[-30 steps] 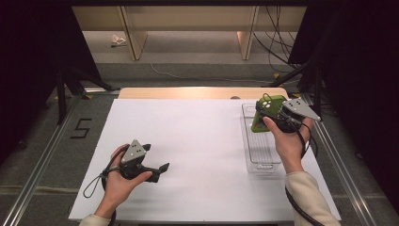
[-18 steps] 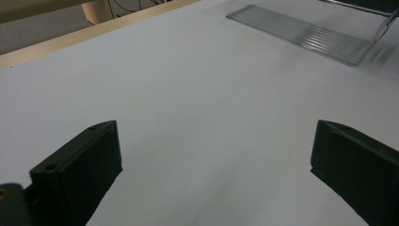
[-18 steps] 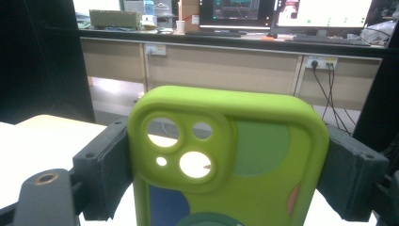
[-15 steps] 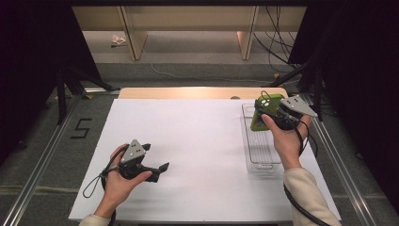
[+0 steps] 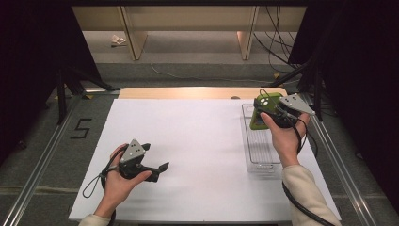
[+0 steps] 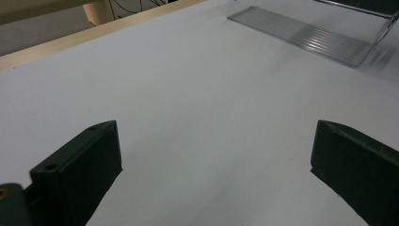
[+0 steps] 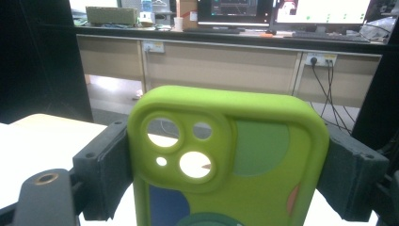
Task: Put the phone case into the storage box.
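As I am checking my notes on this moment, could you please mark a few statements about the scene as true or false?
1. The right tongs are shut on a green phone case. True.
2. The left tongs hold a pen. False: they are open, with nothing between them.
3. A clear tray lies on the white table. True.
4. The phone case lies flat in the tray. False: it is held up above it.

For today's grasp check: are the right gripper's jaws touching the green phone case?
Touching. In the right gripper view, the right gripper has a black jaw pressed against each side edge of the green phone case.
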Motion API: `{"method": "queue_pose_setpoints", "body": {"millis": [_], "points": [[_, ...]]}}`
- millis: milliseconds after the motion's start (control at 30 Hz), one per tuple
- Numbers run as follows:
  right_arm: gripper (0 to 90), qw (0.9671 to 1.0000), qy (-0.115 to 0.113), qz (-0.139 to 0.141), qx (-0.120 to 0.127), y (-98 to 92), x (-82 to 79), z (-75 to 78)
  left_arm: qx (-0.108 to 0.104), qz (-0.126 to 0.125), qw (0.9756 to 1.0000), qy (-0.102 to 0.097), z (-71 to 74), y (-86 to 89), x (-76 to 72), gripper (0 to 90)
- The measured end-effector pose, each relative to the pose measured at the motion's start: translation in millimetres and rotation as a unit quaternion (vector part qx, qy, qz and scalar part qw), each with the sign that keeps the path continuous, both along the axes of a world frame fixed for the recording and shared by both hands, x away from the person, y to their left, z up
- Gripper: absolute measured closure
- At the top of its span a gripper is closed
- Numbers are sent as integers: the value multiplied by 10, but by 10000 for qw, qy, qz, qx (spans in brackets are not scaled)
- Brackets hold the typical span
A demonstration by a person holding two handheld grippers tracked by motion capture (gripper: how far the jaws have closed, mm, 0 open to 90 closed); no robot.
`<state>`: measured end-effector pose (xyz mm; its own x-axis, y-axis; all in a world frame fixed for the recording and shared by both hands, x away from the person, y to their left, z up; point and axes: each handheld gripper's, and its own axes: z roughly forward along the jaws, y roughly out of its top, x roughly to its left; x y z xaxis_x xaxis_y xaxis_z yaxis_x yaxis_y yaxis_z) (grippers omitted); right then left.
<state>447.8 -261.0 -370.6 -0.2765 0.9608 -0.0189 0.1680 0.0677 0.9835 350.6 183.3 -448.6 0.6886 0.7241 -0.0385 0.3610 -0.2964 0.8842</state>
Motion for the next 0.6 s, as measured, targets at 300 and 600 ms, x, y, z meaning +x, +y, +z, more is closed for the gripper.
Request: {"method": "queue_pose_setpoints", "body": {"millis": [300,600], "points": [[166,10000,20,-29,-14,-10,47,-22,4,-2,10000,-6,-1,-4,0,19],[166,10000,-18,-32,-58,-4,87,-50,-2,5,10000,-20,7,5,1,19]]}}
